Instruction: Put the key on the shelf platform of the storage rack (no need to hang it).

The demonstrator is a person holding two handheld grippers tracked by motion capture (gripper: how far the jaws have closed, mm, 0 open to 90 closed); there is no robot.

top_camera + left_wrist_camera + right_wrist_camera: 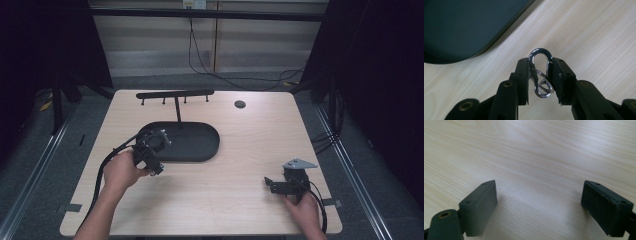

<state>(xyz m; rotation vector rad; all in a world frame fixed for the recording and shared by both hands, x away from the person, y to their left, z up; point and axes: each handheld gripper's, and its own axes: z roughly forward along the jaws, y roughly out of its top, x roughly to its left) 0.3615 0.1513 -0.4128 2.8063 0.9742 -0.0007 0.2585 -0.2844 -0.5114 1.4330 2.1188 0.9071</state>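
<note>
A shiny metal carabiner (541, 72) sits clamped between the two black jaws of my left gripper (541, 75), held a little above the wooden table. In the high view my left gripper (156, 159) hovers at the near left rim of the black oval base (200, 142) of a hook stand. The stand's thin post rises to a black crossbar (175, 93) with several small pegs. My right gripper (270, 184) rests low at the table's near right, and in the right gripper view its jaws (539, 207) stand wide apart over bare wood.
The light wooden table (240, 150) has a round cable hole (240, 104) at the far right. Black cables trail from both grippers and along the floor behind. Metal rails run along both sides of the table.
</note>
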